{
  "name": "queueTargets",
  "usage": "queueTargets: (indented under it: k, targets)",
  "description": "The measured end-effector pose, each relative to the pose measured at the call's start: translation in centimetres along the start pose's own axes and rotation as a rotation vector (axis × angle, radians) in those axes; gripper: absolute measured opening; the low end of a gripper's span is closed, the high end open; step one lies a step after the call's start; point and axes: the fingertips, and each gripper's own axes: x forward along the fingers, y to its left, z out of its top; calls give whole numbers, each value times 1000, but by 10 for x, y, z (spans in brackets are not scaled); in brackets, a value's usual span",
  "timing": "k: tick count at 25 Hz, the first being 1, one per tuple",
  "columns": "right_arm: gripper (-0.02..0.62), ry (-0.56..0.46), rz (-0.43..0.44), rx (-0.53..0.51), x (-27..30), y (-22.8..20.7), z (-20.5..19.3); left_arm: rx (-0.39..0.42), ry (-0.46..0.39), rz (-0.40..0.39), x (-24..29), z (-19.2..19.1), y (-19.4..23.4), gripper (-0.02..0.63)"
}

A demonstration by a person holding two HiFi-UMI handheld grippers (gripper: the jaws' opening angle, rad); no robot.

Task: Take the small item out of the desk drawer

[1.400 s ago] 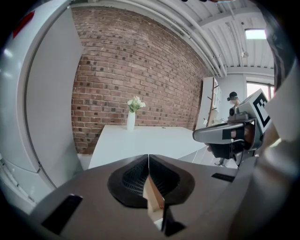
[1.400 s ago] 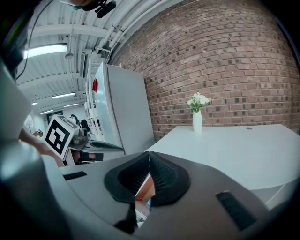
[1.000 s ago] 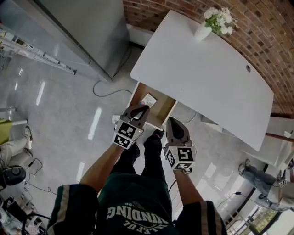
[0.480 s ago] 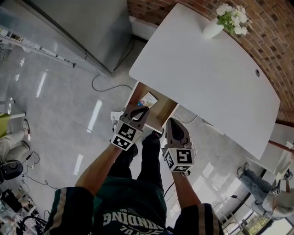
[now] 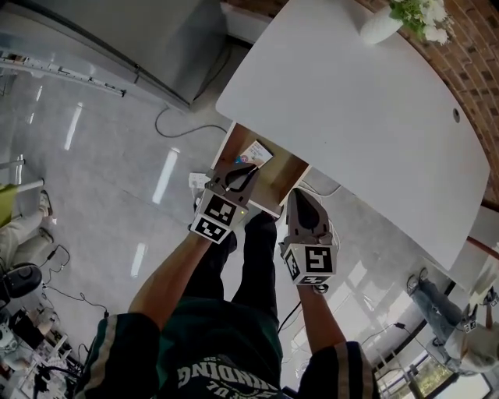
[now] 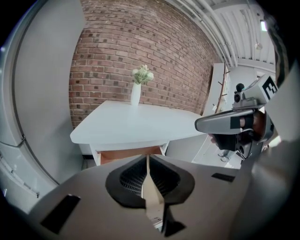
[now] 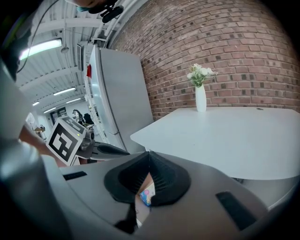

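Observation:
The desk drawer (image 5: 274,176) stands pulled out from under the white desk (image 5: 351,117), its wooden inside showing. The small item (image 5: 254,153), a white packet with blue and red print, lies at the drawer's far left. My left gripper (image 5: 242,173) hovers over the drawer's front left, jaws shut with nothing in them. My right gripper (image 5: 299,199) is just off the drawer's front right corner, also shut and empty. In the right gripper view the item (image 7: 146,196) shows through the gap behind the tips (image 7: 149,153). The left gripper view faces the drawer (image 6: 131,152).
A white vase of flowers (image 5: 390,23) stands at the desk's far edge by the brick wall. A tall grey cabinet (image 5: 140,31) is left of the desk, with a cable (image 5: 175,132) on the floor. The person's legs (image 5: 242,257) are right below the drawer front.
The view has shifted toward the desk, and more of the drawer's inside and the item shows. Both grippers have edged forward; their jaws stay shut.

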Motion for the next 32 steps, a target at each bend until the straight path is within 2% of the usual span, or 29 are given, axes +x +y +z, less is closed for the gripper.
queueTargets:
  k: [7, 13, 23, 28, 32]
  targets:
    - [25, 21, 3, 10, 13, -6, -18, -2, 51, -6, 20, -26, 3, 18]
    - [25, 32, 12, 25, 25, -6, -31, 3, 135, 13, 34, -50, 12, 22]
    - [25, 58, 33, 51, 40, -2, -50, -1, 241, 16, 62, -83, 22, 180]
    - [25, 73, 37, 61, 42, -1, -59, -1, 286, 11, 71, -96, 23, 244]
    - [25, 83, 36, 71, 42, -4, -66, 1, 321, 7, 81, -105, 23, 267]
